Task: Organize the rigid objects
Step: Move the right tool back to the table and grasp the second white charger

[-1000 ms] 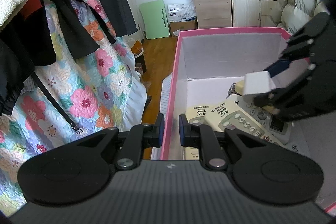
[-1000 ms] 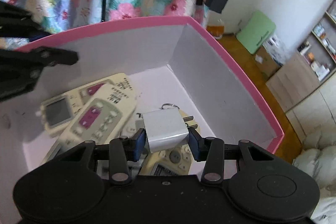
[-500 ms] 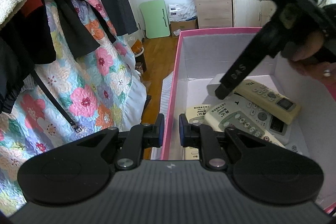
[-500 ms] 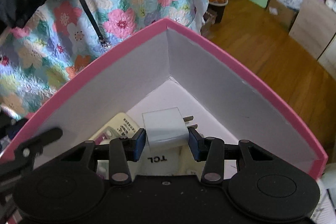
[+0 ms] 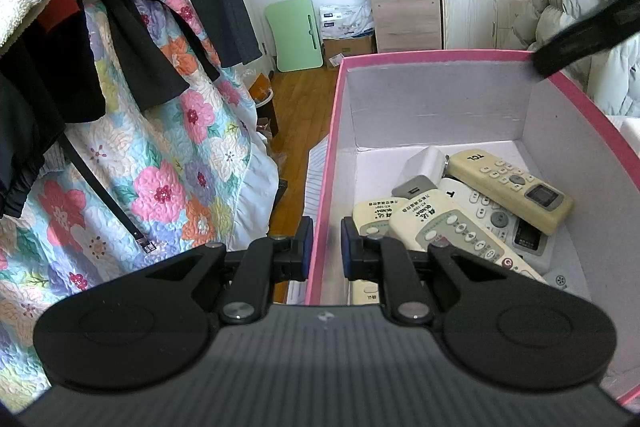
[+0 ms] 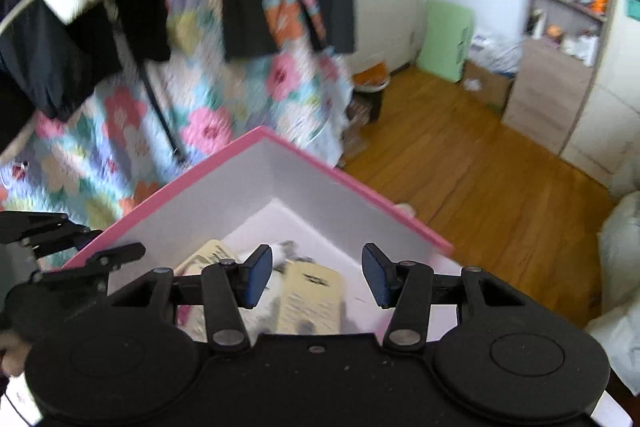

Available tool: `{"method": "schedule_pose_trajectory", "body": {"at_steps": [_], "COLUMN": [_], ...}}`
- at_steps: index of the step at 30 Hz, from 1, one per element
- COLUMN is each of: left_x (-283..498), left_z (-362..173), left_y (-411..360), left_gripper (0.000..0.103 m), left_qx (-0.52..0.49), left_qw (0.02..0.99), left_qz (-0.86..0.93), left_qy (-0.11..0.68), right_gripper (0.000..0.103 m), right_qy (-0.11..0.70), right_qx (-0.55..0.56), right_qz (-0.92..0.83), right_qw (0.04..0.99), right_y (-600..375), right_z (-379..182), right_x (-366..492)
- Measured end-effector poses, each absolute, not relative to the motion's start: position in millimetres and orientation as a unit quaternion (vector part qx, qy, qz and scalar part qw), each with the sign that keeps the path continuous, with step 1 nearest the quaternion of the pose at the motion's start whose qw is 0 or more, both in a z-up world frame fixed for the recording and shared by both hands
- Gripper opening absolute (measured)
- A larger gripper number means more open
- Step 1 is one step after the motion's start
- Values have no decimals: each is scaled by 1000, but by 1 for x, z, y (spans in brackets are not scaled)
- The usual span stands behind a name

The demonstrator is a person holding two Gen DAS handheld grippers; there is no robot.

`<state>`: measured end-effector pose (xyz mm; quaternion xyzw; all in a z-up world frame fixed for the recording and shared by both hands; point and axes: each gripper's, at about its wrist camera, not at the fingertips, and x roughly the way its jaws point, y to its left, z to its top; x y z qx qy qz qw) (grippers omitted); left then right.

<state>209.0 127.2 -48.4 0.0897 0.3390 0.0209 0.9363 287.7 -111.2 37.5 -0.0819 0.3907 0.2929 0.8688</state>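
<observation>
L gripper [image 5: 324, 247] clamps box wall [image 5: 320, 211], R gripper [image 6: 317, 275] opening – empty

Left gripper [image 5: 324, 247] clamped; right gripper [image 6: 316, 277] just opening, empty.

The pink box [image 5: 440, 55] carries the things: it has a pink rim and pale grey inner walls, and several items lie in a loose pile on its white bottom. Two cream remote controls [image 5: 448, 227] lie side by side near the front, a yellowed remote control [image 5: 510, 183] lies slanted on top of a white remote control [image 5: 486, 209], and a white plug adapter [image 5: 426, 163] sits behind them, touching the yellowed one. The box stands above a wooden floor [image 6: 472, 163], where a green folded table [image 5: 295, 34] leans on the wall beside a cardboard carton [image 5: 347, 47].
</observation>
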Motion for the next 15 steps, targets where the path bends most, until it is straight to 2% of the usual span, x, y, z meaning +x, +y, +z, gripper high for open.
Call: {"method": "schedule_pose_trajectory", "body": {"at_steps": [6,15], "left_x": [209,209], "left_z": [-48,-50], "left_y": [128,125], "left_gripper": [13,13], "left_qx": [89,99], "left_qw": [936,935], "left_qz": [21,19], "left_qy": [339,339], "right_gripper": [57,59], "right_qy": [389,417], "right_qx": [-29,64], "right_qz": [226,103], "right_qw": [893,901], "right_y": [-199,-288], "right_z": [44,-15], "right_x": [269,264]}}
